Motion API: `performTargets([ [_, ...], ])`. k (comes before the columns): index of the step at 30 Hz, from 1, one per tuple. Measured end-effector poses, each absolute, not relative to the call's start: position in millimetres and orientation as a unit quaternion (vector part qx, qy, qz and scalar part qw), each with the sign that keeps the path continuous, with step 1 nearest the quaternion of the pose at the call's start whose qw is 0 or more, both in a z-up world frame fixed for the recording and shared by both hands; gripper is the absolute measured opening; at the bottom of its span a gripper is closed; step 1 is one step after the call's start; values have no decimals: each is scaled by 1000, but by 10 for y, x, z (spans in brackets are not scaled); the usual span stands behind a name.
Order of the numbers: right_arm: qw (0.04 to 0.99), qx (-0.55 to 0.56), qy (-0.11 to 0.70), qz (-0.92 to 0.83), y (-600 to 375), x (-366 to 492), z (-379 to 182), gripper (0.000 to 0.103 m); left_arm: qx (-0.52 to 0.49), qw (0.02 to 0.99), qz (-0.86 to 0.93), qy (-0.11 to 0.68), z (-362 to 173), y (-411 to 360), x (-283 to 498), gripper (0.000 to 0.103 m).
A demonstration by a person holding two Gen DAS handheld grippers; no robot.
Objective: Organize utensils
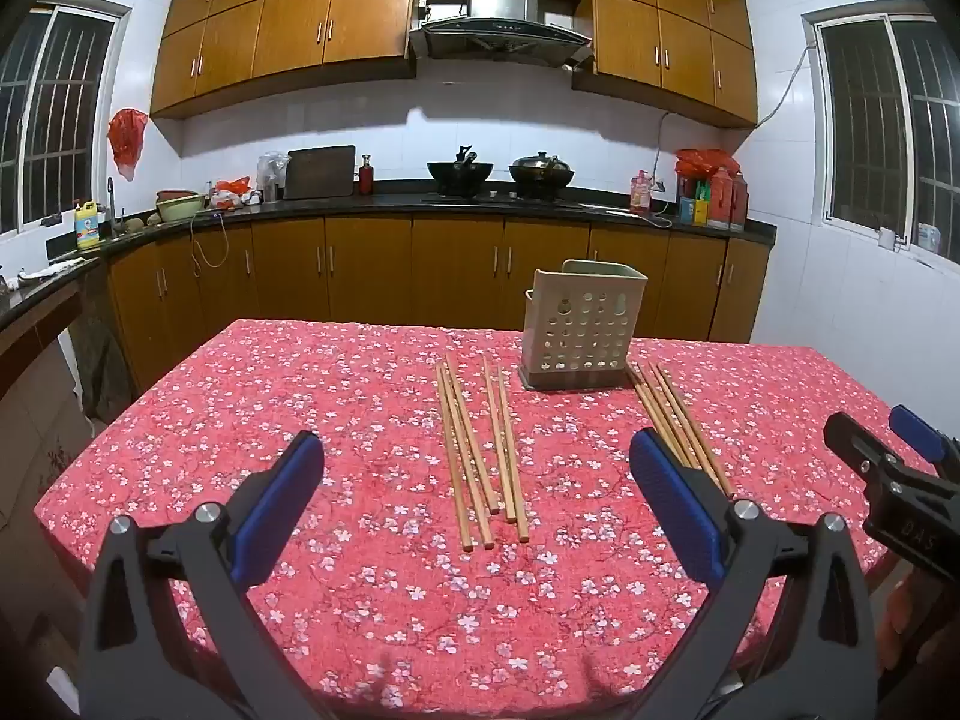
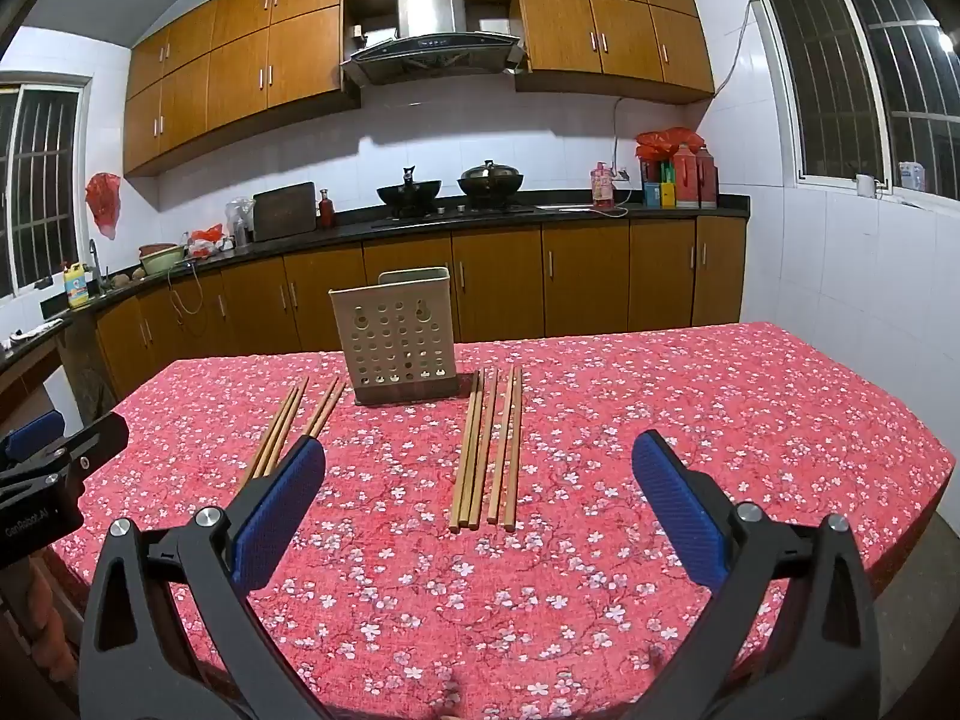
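Several wooden chopsticks (image 1: 457, 468) lie lengthwise on the red floral tablecloth (image 1: 270, 390), left of a beige perforated utensil holder (image 1: 579, 330). A second bunch of chopsticks (image 1: 666, 408) lies to the holder's right. My left gripper (image 1: 475, 437) hovers open above the near ends of the left bunch, holding nothing. In the right wrist view, the holder (image 2: 396, 336) stands upright behind the right bunch (image 2: 471, 450), and my right gripper (image 2: 477, 441) hangs open over that bunch, empty. The left bunch (image 2: 279, 426) is partly hidden by a blue pad.
The right gripper (image 1: 882, 426) shows at the left wrist view's right edge, and the left gripper (image 2: 66, 429) at the other view's left edge. Kitchen counters with woks (image 1: 459, 171) line the far wall. The table's edges fall away left and right.
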State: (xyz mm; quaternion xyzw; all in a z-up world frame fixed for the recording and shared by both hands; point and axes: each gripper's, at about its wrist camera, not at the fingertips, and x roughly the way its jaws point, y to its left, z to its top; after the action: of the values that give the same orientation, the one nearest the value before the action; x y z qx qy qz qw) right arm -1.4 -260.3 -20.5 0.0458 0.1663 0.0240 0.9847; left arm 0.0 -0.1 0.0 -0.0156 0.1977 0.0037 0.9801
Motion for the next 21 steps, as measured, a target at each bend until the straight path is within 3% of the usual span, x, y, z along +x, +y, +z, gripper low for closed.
performTargets([
  [21,985,44,167,23,-2608,-9,-210,101,-17,980,3,197,0,0,0,99],
])
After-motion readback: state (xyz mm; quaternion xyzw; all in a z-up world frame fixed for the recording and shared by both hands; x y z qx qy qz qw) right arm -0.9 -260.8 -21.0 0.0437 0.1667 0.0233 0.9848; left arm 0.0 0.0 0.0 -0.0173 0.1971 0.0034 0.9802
